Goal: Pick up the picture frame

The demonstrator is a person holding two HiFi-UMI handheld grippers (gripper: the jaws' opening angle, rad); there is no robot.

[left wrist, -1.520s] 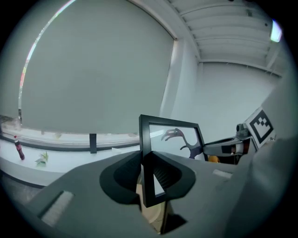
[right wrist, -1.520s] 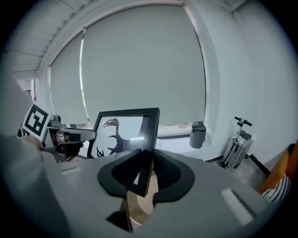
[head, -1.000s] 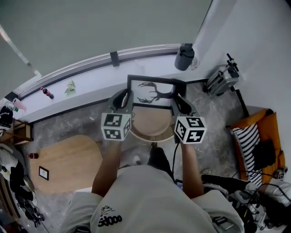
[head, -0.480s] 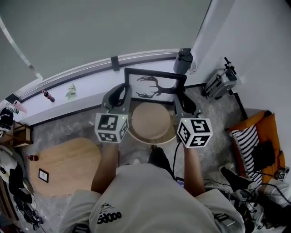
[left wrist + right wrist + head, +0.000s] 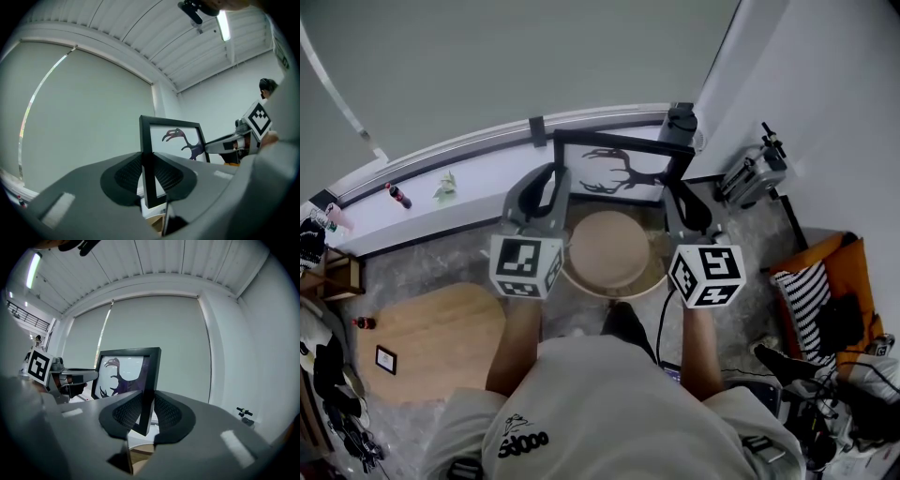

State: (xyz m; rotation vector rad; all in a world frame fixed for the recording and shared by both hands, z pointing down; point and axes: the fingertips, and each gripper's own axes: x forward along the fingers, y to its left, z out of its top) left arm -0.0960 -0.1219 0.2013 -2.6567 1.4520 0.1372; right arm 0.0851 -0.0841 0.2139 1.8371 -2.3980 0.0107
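A black picture frame (image 5: 619, 167) with a dark antlered figure on white hangs in the air above a round wooden stool (image 5: 609, 248). My left gripper (image 5: 546, 192) is shut on the frame's left edge (image 5: 149, 159), its ribbed pads pressing both faces. My right gripper (image 5: 680, 197) is shut on the frame's right edge (image 5: 149, 394) in the same way. The frame (image 5: 125, 376) stands upright between both grippers. In the left gripper view the right gripper's marker cube (image 5: 258, 119) shows beyond the frame (image 5: 176, 140).
A long white sill (image 5: 469, 173) curves along the wall behind, with a dark flask (image 5: 680, 122), a small plant (image 5: 445, 183) and a bottle (image 5: 398, 199) on it. A wooden oval table (image 5: 431, 337) lies lower left. An orange seat with a striped cushion (image 5: 811, 286) is at right.
Both grippers have lifted the frame up and away from the stool top, towards the sill. The grip has stayed the same.
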